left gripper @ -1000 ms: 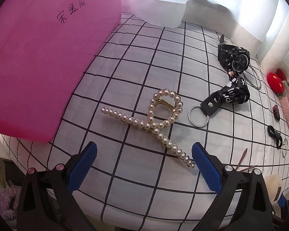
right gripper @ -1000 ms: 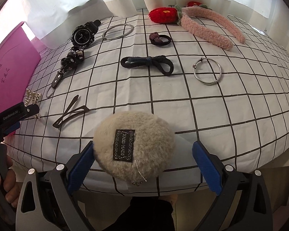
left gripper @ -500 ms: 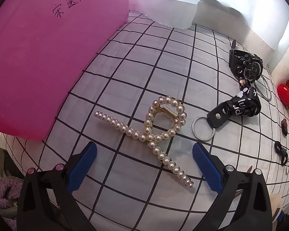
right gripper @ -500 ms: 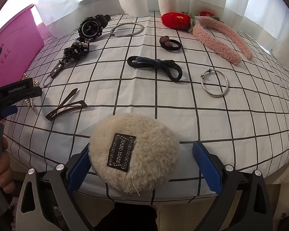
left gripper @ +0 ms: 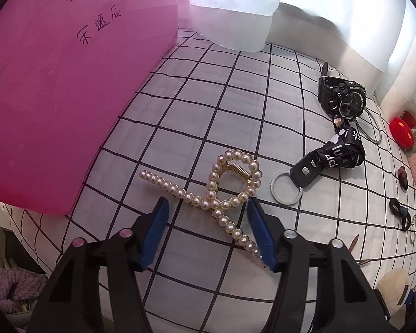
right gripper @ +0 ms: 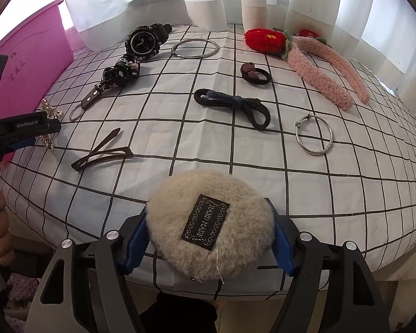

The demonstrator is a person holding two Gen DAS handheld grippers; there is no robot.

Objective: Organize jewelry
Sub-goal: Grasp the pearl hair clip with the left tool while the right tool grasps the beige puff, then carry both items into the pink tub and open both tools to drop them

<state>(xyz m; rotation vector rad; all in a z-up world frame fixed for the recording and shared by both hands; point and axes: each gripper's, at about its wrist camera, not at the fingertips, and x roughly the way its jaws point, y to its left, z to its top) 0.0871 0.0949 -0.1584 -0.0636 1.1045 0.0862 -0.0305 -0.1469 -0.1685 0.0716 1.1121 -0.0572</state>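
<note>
near the left edge of the table [left gripper: 180, 127], the left gripper [left gripper: 208, 216] is straddling the pearl clip [left gripper: 222, 191], pads not yet pressing, likely readying a grasp. at the front edge, the right gripper [right gripper: 208, 238] is pinching the fluffy pad [right gripper: 177, 222], probably for lifting.

The cloth [right gripper: 305, 183] is white with thin black lines that make squares. On the left stands a bright pink box [left gripper: 69, 83] with dark writing on it. The hair clip [left gripper: 222, 191] is covered in shiny cream pearls (its spring is gold). Far off lie a black watch [right gripper: 147, 41] and a red fluffy flower [right gripper: 264, 40] on a pink fuzzy headband [right gripper: 319, 77]. Near us sits a tan furry puff [right gripper: 210, 233] with a black label. The grippers' pads [left gripper: 155, 230] are blue.
</note>
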